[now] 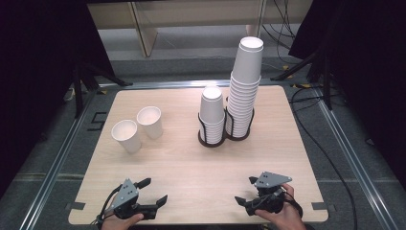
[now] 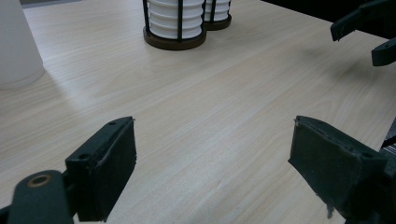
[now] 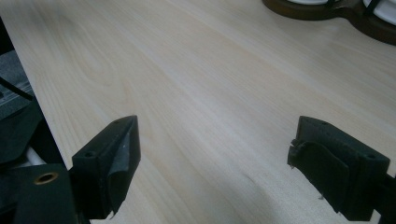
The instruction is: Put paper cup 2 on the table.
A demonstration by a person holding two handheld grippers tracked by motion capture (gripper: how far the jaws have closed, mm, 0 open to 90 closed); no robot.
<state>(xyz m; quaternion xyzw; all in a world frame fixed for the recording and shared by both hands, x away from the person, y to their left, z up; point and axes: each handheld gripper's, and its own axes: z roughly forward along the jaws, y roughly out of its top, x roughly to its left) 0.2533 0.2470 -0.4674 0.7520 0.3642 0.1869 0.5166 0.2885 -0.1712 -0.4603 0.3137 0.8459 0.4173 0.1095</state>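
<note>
The two loose paper cups [image 1: 138, 128] stand upright and mouth-up on the worktop [image 1: 191, 163], touching or nearly so, ahead of the left gripper [image 1: 152, 190] and a little to its outer side. Their long axes run straight up, so a sideways close across a cup wall looks the likely approach. The left gripper is clearly the nearer one; its fingers [image 2: 105, 170] are spread wide with nothing between them. The right gripper [image 1: 245, 189] rests near the front edge, its fingers [image 3: 109, 165] likewise wide apart and empty. Ahead of it, past mid-worktop, two stacks of cups sit in a black wire holder [image 1: 225, 134], the taller stack [image 1: 246, 81] farther right than the shorter stack [image 1: 212, 112].
</note>
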